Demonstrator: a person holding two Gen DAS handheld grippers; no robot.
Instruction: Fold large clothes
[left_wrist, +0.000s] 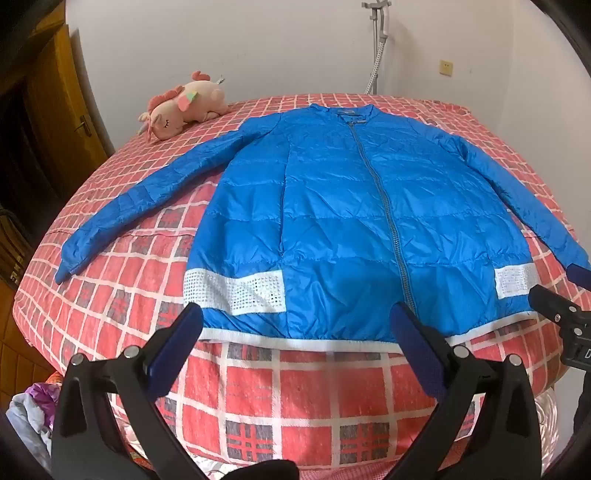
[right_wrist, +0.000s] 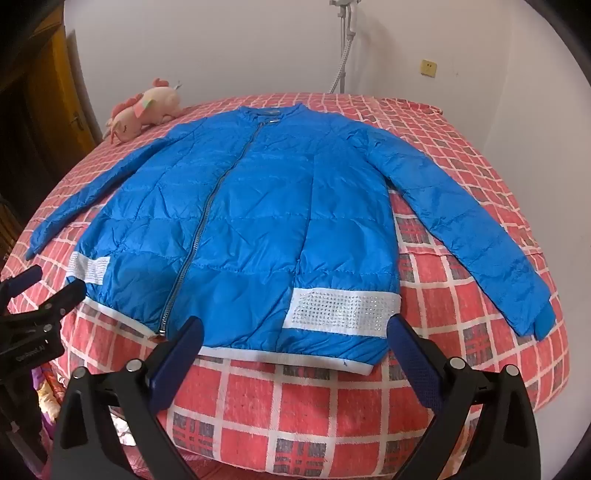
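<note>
1. Jacket (left_wrist: 332, 221): a blue quilted zip-up lies face up and spread flat on the bed (left_wrist: 295, 406), zipper (left_wrist: 380, 206) closed, collar toward twelve o'clock, white hem nearest the cameras at six o'clock.
2. Both sleeves lie splayed outward, the left sleeve (left_wrist: 122, 218) toward nine o'clock and the right sleeve (right_wrist: 480, 236) toward three o'clock, each clear of the body panel.
3. Left gripper (left_wrist: 297, 321) hovers just short of the hem, jaws wide and holding nothing; the right gripper (right_wrist: 295, 332) does the same in its own view, jaws wide and empty.
4. No fold looks started, so the step in hand is probably the first grasp.
5. To do it well, a sensible choice is to pinch each sleeve near its cuff, taking only the sleeve layer and not the checked bedcover beneath.
6. Lifting low and laying each sleeve across the chest should keep the slippery shell from sliding or bunching.
7. A plush unicorn (left_wrist: 184, 107) rests near the collar at eleven o'clock, well apart from the jacket; folds toward the collar should stay short of it.
</note>
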